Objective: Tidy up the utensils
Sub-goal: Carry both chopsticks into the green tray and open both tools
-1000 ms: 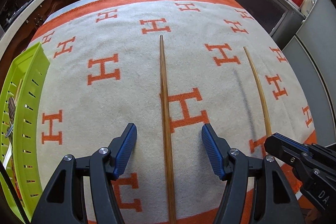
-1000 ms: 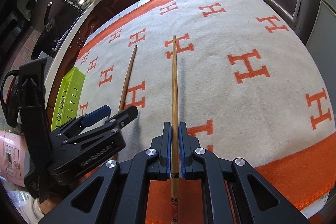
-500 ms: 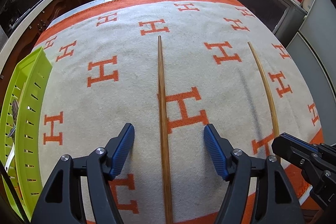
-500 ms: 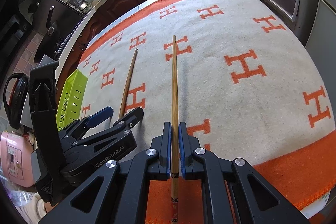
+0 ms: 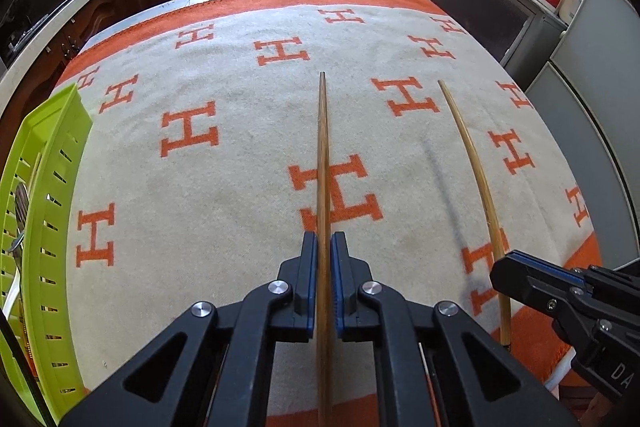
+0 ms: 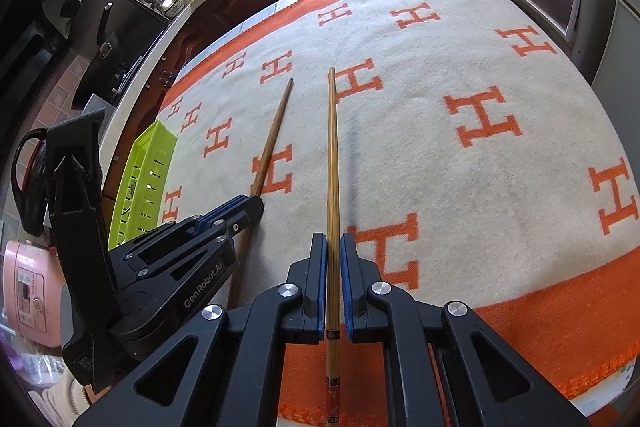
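Note:
A dark wooden chopstick (image 5: 323, 147) lies lengthwise on the cream and orange H-pattern cloth (image 5: 200, 187). My left gripper (image 5: 325, 239) is closing on its near part, and the blue pads press it from both sides. A lighter bamboo chopstick (image 6: 331, 147) with a decorated end is held in my right gripper (image 6: 333, 241), which is shut on it; it hangs slightly above the cloth and casts a shadow to its right. In the right wrist view the left gripper (image 6: 256, 205) sits low at the left on the dark chopstick (image 6: 272, 143). The left wrist view has the light chopstick (image 5: 476, 163) and the right gripper (image 5: 500, 271) at the right.
A lime green slotted basket (image 5: 52, 187) stands on the table's left edge, holding some cutlery (image 5: 20, 203). Dark wooden cabinets and a counter run along the far side. A pink appliance (image 6: 28, 291) sits low beyond the left edge. Grey cabinets stand to the right.
My left gripper stood wide open around the dark chopstick and has now shut on it. The right gripper has kept its hold on the light chopstick without moving.

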Demonstrator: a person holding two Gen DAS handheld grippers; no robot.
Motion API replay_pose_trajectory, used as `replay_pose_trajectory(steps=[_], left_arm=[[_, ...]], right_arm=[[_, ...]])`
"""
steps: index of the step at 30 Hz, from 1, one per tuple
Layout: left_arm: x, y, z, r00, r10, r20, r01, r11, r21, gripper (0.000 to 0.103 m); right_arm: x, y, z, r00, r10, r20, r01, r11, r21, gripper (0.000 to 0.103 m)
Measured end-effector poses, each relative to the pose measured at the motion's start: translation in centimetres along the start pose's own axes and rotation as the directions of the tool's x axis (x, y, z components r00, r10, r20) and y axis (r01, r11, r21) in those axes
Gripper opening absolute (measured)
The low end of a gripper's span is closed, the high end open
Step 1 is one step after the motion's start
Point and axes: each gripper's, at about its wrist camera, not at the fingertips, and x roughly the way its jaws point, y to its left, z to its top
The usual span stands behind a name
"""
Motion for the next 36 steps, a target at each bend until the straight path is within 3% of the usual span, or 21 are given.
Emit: replay_pose_trajectory(steps=[11, 14, 18, 24, 26, 33, 36], left_arm=[[-6.7, 3.8, -1.2, 0.993, 0.006, 0.122, -0.002, 0.999, -0.036, 0.004], [-9.6, 6.6, -1.4, 0.985, 0.041, 0.166, -0.028, 0.996, -0.083, 0.004], [-13.1, 11.2, -2.2, 0.964, 0.156, 0.214, -0.123, 0.980, -0.159, 0.004], [-15.8, 18.6, -2.7, 0.938, 0.287, 0.197, -0.232, 0.937, -0.262, 0.004], [-16.1, 19.8, -2.9, 0.933, 0.301, 0.195, -0.243, 0.930, -0.275, 0.004], [-14.7, 22.5, -3.2, 0.944, 0.297, 0.142, -0.248, 0.926, -0.285, 0.005], [-13.6, 23.2, -3.1, 0.951, 0.285, 0.119, -0.243, 0.928, -0.284, 0.005]], right_arm=[[-0.5, 3.5, -0.3, 1.000, 0.015, -0.011, -0.016, 0.998, -0.067, 0.007], [-0.5, 6.0, 0.2, 0.999, 0.044, -0.028, -0.047, 0.993, -0.107, 0.007], [-0.9, 11.0, 1.7, 0.993, 0.110, -0.048, -0.117, 0.976, -0.182, 0.007], [-0.2, 19.7, 4.5, 0.978, 0.192, -0.077, -0.205, 0.948, -0.242, 0.007], [1.0, 22.5, 5.5, 0.975, 0.204, -0.092, -0.220, 0.948, -0.231, 0.007], [7.1, 30.6, 6.7, 0.956, 0.217, -0.198, -0.253, 0.951, -0.176, 0.007], [9.5, 32.0, 6.7, 0.948, 0.218, -0.234, -0.258, 0.954, -0.154, 0.007]])
